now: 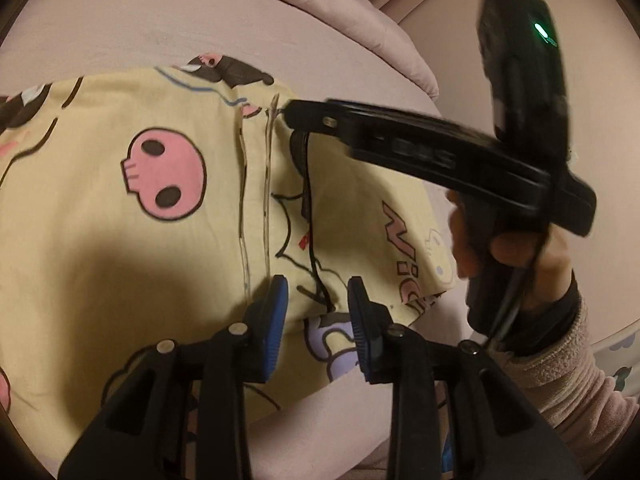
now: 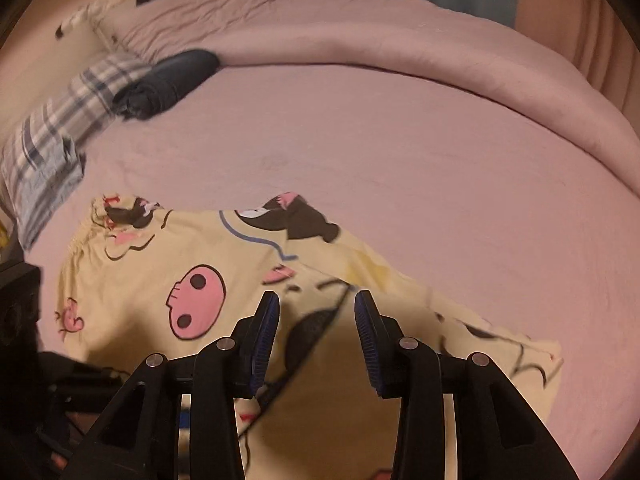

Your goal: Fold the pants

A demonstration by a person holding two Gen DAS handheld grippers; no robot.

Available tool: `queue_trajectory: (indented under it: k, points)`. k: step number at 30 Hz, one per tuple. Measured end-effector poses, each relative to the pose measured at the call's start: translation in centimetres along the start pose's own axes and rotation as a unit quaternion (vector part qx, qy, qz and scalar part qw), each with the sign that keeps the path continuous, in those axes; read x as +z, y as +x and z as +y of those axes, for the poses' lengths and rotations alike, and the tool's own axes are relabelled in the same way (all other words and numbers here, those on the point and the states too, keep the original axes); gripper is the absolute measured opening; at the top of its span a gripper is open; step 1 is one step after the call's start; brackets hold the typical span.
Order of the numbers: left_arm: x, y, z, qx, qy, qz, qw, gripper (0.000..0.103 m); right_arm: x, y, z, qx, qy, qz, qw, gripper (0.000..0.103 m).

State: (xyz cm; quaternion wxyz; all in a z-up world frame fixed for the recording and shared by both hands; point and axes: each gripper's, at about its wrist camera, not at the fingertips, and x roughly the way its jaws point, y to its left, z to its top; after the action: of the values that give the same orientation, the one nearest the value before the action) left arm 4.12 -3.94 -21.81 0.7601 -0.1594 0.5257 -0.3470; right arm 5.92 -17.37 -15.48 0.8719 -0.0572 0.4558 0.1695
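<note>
Two grippers hover over the yellow cartoon-print pants [image 2: 192, 280], which lie flat on the pink bed sheet [image 2: 400, 152]; the left gripper [image 1: 318, 312] and right gripper [image 2: 316, 316] both have jaws spread, pinching nothing. Beyond the pants sit a plaid garment [image 2: 52, 140] and a dark rolled garment [image 2: 164, 84], then the pink duvet [image 2: 400, 40].

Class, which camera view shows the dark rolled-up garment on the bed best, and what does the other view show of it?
The right wrist view: the dark rolled garment lies at upper left beside plaid clothing. The left wrist view does not show it, only the yellow pants and pink bedding.
</note>
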Motion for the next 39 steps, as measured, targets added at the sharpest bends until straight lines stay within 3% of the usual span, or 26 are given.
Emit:
queue_trajectory:
  k: [2, 3, 8, 10, 11, 12, 14, 22, 24, 28, 30, 32, 33, 35, 39]
  points:
    - [-0.3, -0.1, 0.0, 0.004, -0.002, -0.002, 1.0000, 0.030, 0.1, 1.6, 1.1, -0.033, -0.013, 0.018, 0.999, 0.040]
    - [-0.5, -0.2, 0.2, 0.014, -0.002, -0.003, 0.9999, 0.030, 0.3, 2.0, 1.3, -0.035, -0.014, 0.025, 0.999, 0.040]
    - [-1.0, -0.5, 0.7, -0.005, -0.004, 0.004, 1.0000, 0.027, 0.9, 3.7, 1.8, -0.057, -0.016, 0.048, 0.997, 0.038]
    - [-0.6, -0.5, 1.0, -0.002, 0.000, 0.005, 1.0000, 0.025, 0.7, 3.5, 1.8, -0.059, -0.018, 0.044, 0.997, 0.031]
    - [-0.5, -0.4, 0.9, 0.002, 0.001, 0.004, 1.0000, 0.016, 0.5, 3.2, 1.5, -0.056, -0.015, 0.039, 0.998, 0.024]
    - [-0.4, -0.3, 1.0, 0.008, 0.001, 0.002, 1.0000, 0.013, 0.5, 2.9, 1.3, -0.055, -0.011, 0.035, 0.998, 0.019]
    - [0.0, -0.1, 0.9, 0.001, -0.005, -0.006, 1.0000, 0.012, 0.6, 2.5, 1.1, -0.042, 0.007, 0.021, 0.999, 0.007]
    - [-0.5, -1.8, 0.8, -0.006, 0.004, -0.043, 0.9991, 0.010, 1.0, 1.4, 1.9, 0.004, 0.002, -0.009, 1.000, 0.007]
    - [-0.5, -1.8, 1.1, 0.008, 0.005, -0.040, 0.9992, 0.010, 1.0, 1.7, 2.1, 0.016, 0.002, -0.010, 1.000, 0.007]
    - [-1.0, -0.4, 0.8, 0.047, 0.009, -0.008, 0.9988, 0.013, 0.6, 4.3, 1.5, 0.001, 0.020, 0.032, 0.999, 0.007]
    - [-1.1, -1.1, 0.4, 0.058, 0.019, -0.009, 0.9981, 0.015, 0.6, 3.6, 1.1, 0.017, 0.037, 0.016, 0.999, 0.015]
    - [-1.1, -1.9, 0.3, 0.069, 0.025, -0.011, 0.9972, 0.024, 0.7, 1.9, 0.4, 0.020, 0.052, -0.008, 0.998, 0.041]
    - [-1.2, -2.5, 0.3, 0.071, 0.026, -0.016, 0.9970, 0.030, 0.7, 1.1, 0.1, 0.024, 0.059, -0.019, 0.998, 0.043]
    - [-1.1, -3.4, -0.2, 0.070, 0.024, -0.028, 0.9968, 0.031, 0.4, -0.1, -0.6, 0.031, 0.066, -0.031, 0.997, 0.044]
    - [-0.4, -3.1, -1.7, 0.036, 0.047, -0.040, 0.9975, 0.031, -0.3, 1.7, 0.0, 0.002, 0.035, 0.008, 0.999, 0.044]
